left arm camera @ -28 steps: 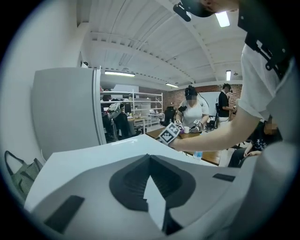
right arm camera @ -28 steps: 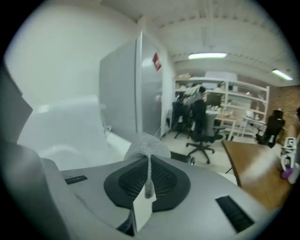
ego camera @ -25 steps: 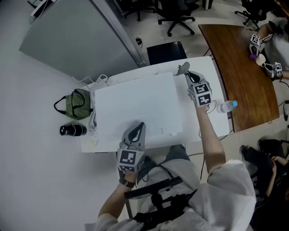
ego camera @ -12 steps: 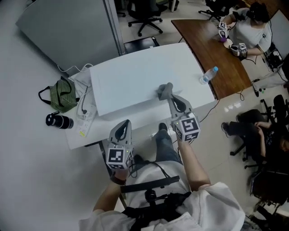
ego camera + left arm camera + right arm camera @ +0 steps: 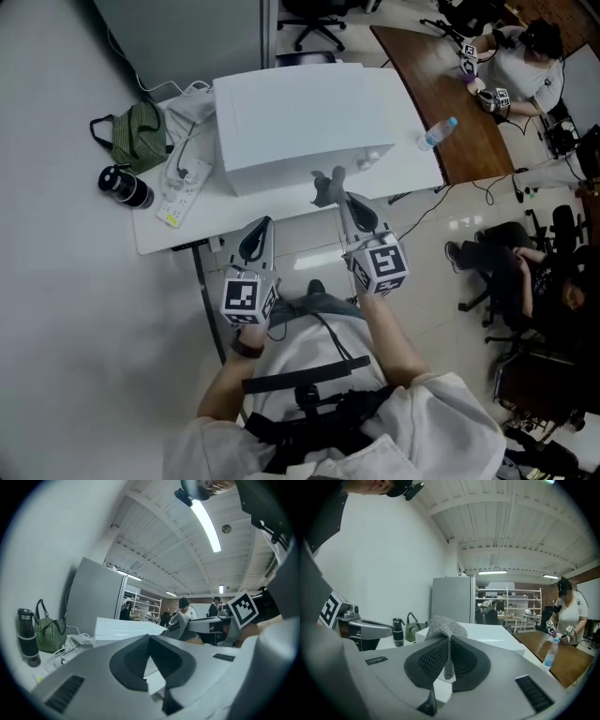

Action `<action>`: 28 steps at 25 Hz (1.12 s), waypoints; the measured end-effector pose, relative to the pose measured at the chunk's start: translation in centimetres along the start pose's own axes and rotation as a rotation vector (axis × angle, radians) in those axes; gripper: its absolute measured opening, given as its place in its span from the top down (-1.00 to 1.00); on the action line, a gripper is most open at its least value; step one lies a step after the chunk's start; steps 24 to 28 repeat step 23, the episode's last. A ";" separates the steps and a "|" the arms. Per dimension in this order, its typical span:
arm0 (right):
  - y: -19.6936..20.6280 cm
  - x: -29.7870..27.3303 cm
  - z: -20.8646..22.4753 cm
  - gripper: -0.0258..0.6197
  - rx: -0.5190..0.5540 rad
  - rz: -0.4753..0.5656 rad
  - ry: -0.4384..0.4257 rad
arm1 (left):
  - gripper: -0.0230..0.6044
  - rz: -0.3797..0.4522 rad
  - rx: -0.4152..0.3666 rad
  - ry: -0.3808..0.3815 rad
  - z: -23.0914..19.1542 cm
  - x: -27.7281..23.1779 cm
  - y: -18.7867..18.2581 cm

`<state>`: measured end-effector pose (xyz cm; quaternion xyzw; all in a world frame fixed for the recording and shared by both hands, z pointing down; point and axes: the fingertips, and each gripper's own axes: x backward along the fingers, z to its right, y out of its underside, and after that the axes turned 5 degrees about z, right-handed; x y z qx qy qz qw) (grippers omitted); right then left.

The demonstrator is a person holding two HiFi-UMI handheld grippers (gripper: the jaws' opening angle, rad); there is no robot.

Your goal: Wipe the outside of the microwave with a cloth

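Hanging from the right hand-held gripper [image 5: 341, 201], whose jaws are pinched on it, the grey cloth [image 5: 326, 187] is held against or just short of the near face of the white microwave [image 5: 300, 112]; contact cannot be told. The microwave is seen upper centre in the head view, on the surface [image 5: 164, 234], its long axis running left to right across the frame. The left hand-held gripper [image 5: 256, 240], jaws pressed together on nothing, is kept lower and farther off, so the wipe is judged to fall to the right.
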<state>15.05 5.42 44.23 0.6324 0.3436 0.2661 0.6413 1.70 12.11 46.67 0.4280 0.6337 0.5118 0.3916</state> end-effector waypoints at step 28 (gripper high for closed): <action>-2.7 6.4 1.3 0.86 -0.085 0.145 -0.164 | 0.84 -0.020 -0.157 0.051 9.6 -1.7 -3.2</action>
